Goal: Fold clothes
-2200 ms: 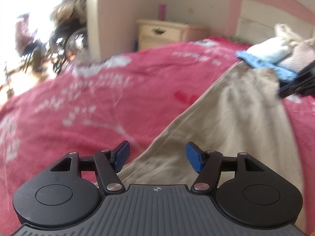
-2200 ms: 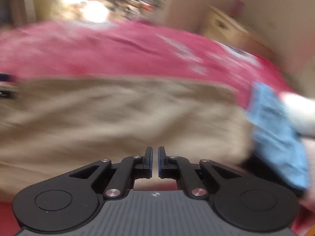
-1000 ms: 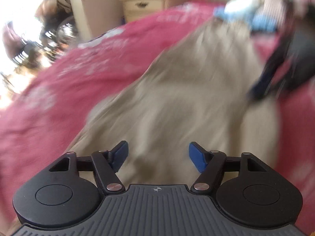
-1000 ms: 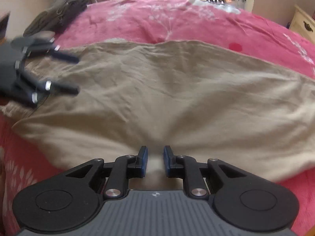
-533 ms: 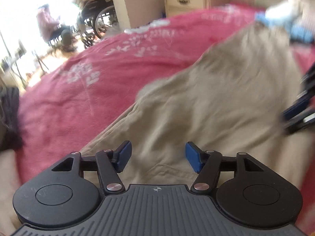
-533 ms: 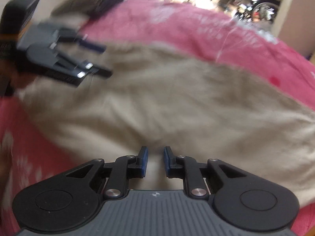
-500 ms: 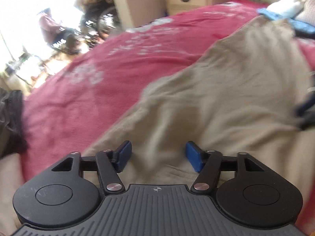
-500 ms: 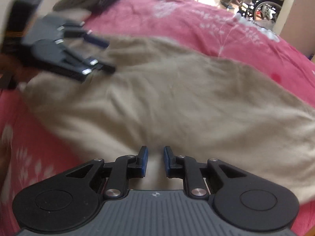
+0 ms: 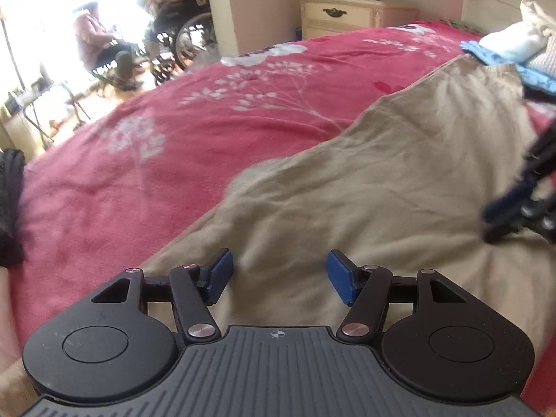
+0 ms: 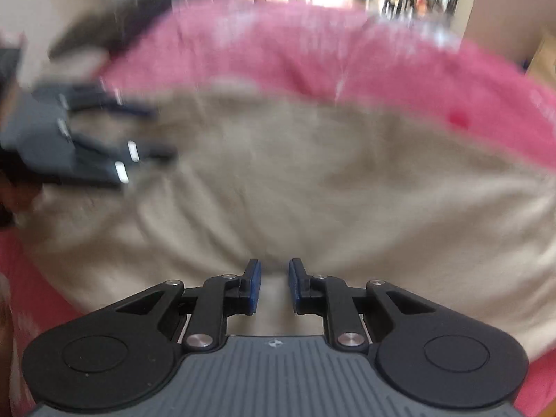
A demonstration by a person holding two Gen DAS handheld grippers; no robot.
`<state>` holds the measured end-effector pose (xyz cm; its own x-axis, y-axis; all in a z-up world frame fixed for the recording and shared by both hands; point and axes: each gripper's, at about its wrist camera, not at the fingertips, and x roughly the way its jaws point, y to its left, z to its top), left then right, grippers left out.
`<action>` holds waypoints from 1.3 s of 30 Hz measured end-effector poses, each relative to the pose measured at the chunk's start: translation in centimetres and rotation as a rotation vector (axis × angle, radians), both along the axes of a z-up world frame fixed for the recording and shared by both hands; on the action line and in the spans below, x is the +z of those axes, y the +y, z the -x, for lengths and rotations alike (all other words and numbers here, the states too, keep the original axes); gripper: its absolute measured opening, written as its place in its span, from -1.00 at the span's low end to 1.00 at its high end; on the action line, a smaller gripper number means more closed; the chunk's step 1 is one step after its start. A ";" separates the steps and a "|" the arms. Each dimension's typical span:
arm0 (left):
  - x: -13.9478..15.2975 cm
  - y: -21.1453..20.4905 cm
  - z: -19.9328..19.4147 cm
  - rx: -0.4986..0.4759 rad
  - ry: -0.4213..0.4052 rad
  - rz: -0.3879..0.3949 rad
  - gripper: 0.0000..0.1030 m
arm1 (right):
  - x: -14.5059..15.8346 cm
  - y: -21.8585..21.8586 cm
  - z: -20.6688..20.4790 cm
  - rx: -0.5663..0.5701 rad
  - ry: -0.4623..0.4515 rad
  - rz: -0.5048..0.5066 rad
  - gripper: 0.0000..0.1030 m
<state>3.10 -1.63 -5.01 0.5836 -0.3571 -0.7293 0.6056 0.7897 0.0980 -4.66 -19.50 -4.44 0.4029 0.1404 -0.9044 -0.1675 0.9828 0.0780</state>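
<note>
Lying spread across the red floral bedspread point(image 9: 194, 146), the tan garment point(image 9: 399, 180) runs from just under the left gripper point(image 9: 278, 274) up toward the head of the bed, where its far end meets a blue cloth point(image 9: 486, 54) and a white bundle point(image 9: 514, 40). The left gripper hovers low over the near edge of the garment with its blue-padded fingers point(image 9: 219, 274) set wide apart and nothing between them. In the right wrist view the right gripper point(image 10: 274, 285) sits over the near hem of the same garment point(image 10: 330, 187), its jaws narrowed to a small gap; a little fabric seems to rise between the pads, though the blur makes it hard to say whether they pinch it. Each gripper shows in the other's view: the right one as a dark blur at the right edge of the left camera point(image 9: 521, 194), the left one smeared at the left of the right camera point(image 10: 80, 139). Beyond the bed stand a cream nightstand point(image 9: 347, 14), a wheelchair point(image 9: 187, 34) and a seated person point(image 9: 93, 41) in bright window light.
</note>
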 end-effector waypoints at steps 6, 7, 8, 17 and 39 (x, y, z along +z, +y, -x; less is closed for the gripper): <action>1.1 2.9 -4.4 0.188 -0.012 0.025 0.19 | 2.1 -1.0 -0.6 0.051 0.009 -0.025 -0.63; 1.4 2.7 -3.8 0.179 -0.028 0.029 0.19 | 2.5 -1.6 -1.2 0.017 -0.022 -0.021 -0.63; 1.7 2.6 -2.9 0.159 -0.040 0.038 0.19 | 2.6 -2.2 -2.0 -0.027 -0.048 -0.016 -0.63; -0.8 0.0 1.3 -0.019 -0.022 -0.004 0.27 | -0.6 -6.9 -9.6 -0.263 -0.191 0.011 -0.63; 3.3 -4.8 0.6 -0.232 0.092 -0.193 0.33 | -0.6 -36.3 -4.5 -1.039 -0.232 0.061 -0.62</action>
<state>2.49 -6.46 -1.75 0.4313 -0.3230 -0.8424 0.7807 0.6016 0.1691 -0.13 -55.84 -5.06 0.4627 -0.4138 -0.7840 0.7504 0.6537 0.0979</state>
